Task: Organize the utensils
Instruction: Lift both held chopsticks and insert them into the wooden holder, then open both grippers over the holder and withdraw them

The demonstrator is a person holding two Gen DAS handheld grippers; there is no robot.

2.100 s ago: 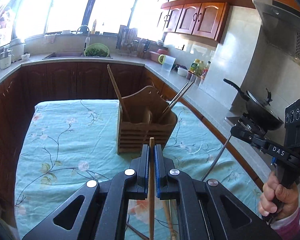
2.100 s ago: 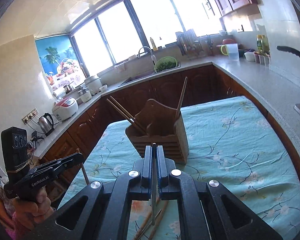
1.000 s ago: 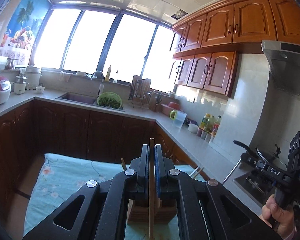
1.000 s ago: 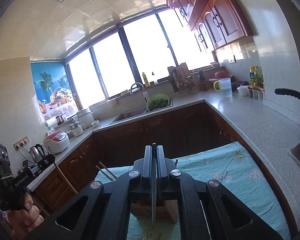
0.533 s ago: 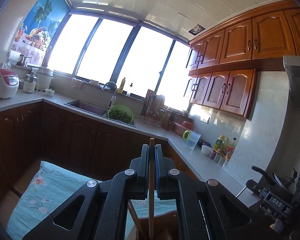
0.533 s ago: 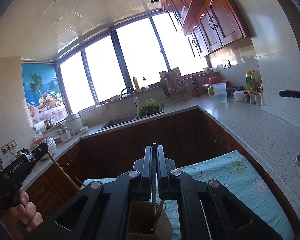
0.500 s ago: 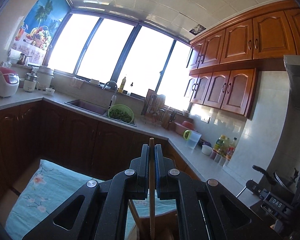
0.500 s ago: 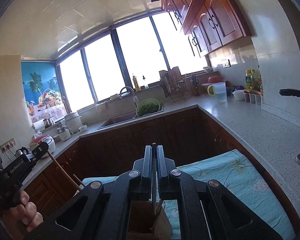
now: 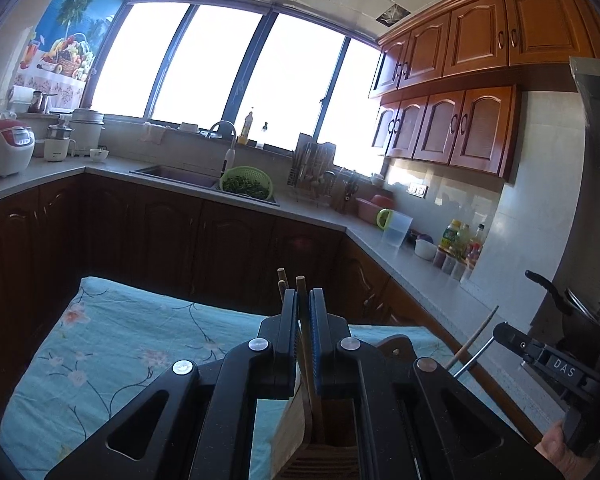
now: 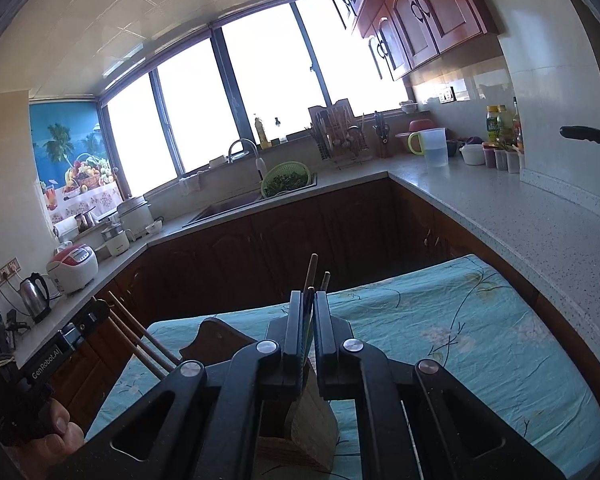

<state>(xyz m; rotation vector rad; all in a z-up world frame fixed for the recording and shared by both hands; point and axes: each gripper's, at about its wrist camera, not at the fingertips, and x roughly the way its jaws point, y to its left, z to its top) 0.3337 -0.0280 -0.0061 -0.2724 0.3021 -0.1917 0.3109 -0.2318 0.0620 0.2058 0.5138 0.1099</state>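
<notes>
My left claw [image 9: 304, 312] is clamped on a wooden chopstick [image 9: 301, 286], its lower end inside the wooden utensil holder [image 9: 396, 346] on the desk [image 9: 111, 344] with its floral cloth. My right claw [image 10: 308, 312] is clamped on a thin metal chopstick [image 10: 308, 300] above the same holder.

On the grey stone worktop [image 9: 400, 248] we see a green plastic colander of greens [image 9: 247, 184] beside the steel sink [image 9: 175, 171], a white-and-red rice cooker [image 9: 5, 148], a clear jug with green handle [image 9: 396, 226], and a steel kettle [image 10: 33, 296].
</notes>
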